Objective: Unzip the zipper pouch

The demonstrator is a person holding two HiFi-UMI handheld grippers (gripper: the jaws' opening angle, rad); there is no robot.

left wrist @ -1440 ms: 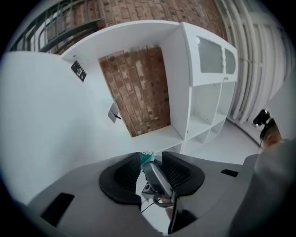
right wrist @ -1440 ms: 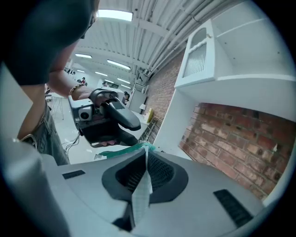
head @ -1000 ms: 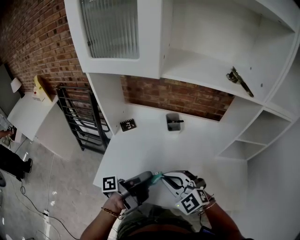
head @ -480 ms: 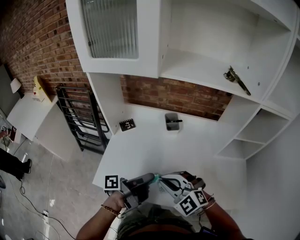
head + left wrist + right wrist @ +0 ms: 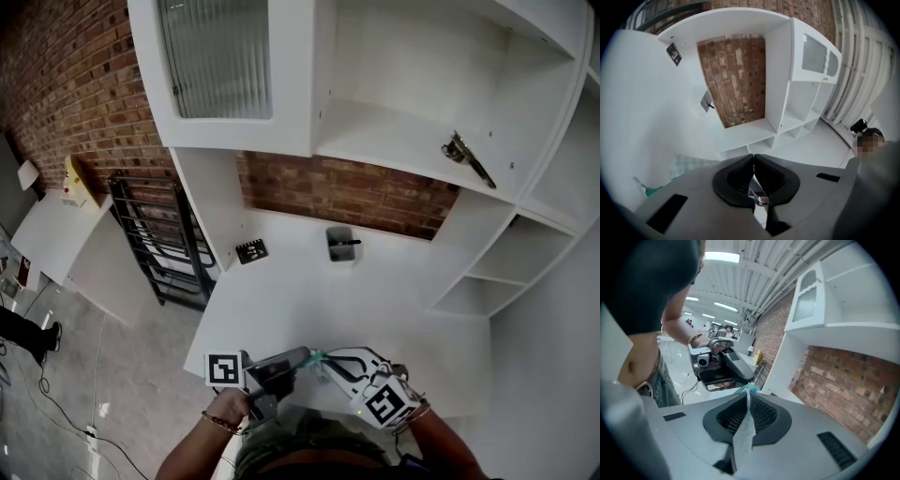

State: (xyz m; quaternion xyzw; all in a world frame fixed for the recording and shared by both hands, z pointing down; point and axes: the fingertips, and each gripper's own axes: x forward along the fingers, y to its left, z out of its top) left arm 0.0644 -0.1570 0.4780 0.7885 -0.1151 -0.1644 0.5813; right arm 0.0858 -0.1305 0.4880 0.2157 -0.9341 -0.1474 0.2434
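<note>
A pale checked zipper pouch (image 5: 314,355) with a teal end hangs between my two grippers over the near edge of the white table (image 5: 281,300). My left gripper (image 5: 302,360) has its jaws closed tight on the small metal zipper pull (image 5: 760,200); the pouch fabric (image 5: 691,165) shows to the left of its jaws (image 5: 753,161). My right gripper (image 5: 327,362) is shut on the pouch fabric (image 5: 744,434), which runs up between its pads to the teal corner (image 5: 748,389). The left gripper (image 5: 733,369) sits just beyond that corner in the right gripper view.
A small grey holder (image 5: 342,246) with a dark pen and a black marker card (image 5: 250,251) stand at the back of the table by the brick wall. A black rack (image 5: 159,253) stands to the left. White shelves rise behind and to the right, one holding a metal object (image 5: 466,157).
Both grippers stay close together at the table's near edge with the pouch between them. The view has shifted slightly.
</note>
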